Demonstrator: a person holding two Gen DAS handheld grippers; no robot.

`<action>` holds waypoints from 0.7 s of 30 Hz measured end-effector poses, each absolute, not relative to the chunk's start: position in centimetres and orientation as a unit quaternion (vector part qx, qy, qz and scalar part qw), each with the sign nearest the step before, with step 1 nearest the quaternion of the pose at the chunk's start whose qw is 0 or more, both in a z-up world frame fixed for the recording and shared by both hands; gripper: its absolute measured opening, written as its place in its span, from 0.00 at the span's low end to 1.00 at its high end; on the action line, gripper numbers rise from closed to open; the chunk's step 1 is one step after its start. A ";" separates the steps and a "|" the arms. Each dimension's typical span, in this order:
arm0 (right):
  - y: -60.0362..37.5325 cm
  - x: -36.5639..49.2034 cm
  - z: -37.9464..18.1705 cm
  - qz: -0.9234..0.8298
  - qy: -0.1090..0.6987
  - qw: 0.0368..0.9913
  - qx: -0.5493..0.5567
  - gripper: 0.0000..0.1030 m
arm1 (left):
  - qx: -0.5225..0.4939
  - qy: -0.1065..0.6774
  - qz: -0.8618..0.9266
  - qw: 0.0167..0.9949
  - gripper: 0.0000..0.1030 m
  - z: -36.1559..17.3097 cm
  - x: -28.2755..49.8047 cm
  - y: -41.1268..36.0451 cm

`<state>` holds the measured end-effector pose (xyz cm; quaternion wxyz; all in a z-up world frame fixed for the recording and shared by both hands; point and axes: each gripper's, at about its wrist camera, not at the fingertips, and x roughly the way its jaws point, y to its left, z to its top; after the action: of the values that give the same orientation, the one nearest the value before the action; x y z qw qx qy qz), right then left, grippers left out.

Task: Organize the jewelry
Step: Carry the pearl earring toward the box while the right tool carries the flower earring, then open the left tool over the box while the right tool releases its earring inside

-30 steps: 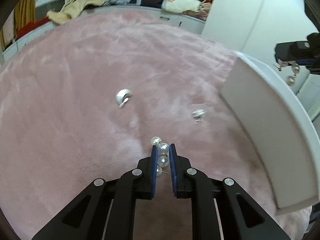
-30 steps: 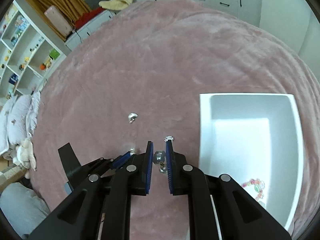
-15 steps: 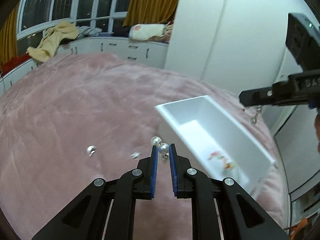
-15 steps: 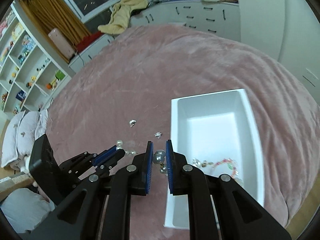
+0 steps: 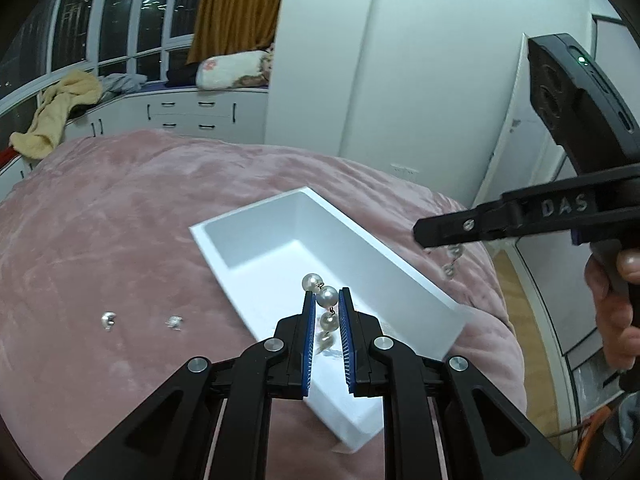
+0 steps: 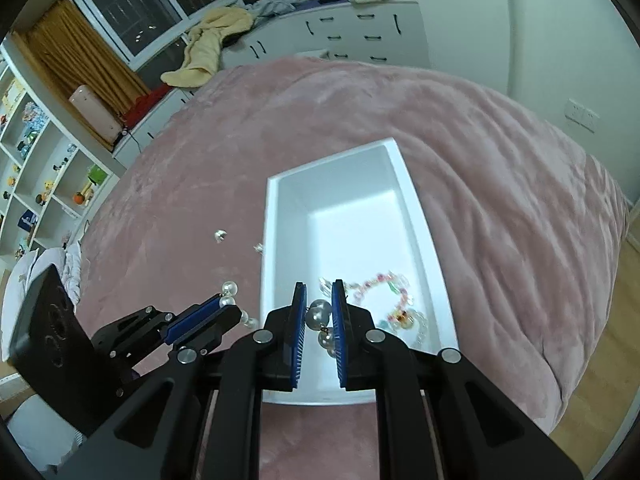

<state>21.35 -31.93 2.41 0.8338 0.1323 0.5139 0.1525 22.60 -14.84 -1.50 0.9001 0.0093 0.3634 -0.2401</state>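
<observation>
A white rectangular box [image 5: 404,268] [image 6: 416,216] lies on the pink bed cover. My left gripper [image 5: 325,300] is shut on a pearl strand [image 5: 327,297] and holds it above the box's near end; the right wrist view shows it to the left [image 6: 224,307]. My right gripper [image 6: 319,298] is shut on a pearl earring [image 6: 319,312] above the box, where a beaded bracelet [image 6: 384,296] lies. The left wrist view shows the right gripper [image 5: 424,236] at the right, pearls dangling below it. Two small silver pieces [image 5: 108,319] [image 5: 174,322] lie on the cover left of the box.
The pink bed cover [image 5: 120,208] drops off at the right to a wooden floor [image 6: 600,360]. White cabinets with a yellow towel [image 5: 56,116] stand behind the bed, a white wardrobe [image 5: 400,80] beyond the box, and shelves [image 6: 36,168] to the left.
Both grippers have risen from the cover with their pearl pieces and moved over the white box. The left strand left the cover and now hangs above the box.
</observation>
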 end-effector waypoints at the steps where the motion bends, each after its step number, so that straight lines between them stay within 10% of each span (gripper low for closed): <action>1: -32.4 21.4 1.7 0.151 0.516 0.832 0.139 0.13 | 0.013 0.366 -0.244 0.898 0.16 -1.9 22.5 -15.5; 21: -33.2 24.0 -6.9 0.206 0.524 0.808 0.174 0.13 | 0.042 0.421 -0.247 0.872 0.16 -9.2 26.2 -18.7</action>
<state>23.99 -33.20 -6.94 0.8078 0.1742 0.5240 0.2063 26.17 -18.73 -9.18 0.8717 0.0415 0.4214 -0.2465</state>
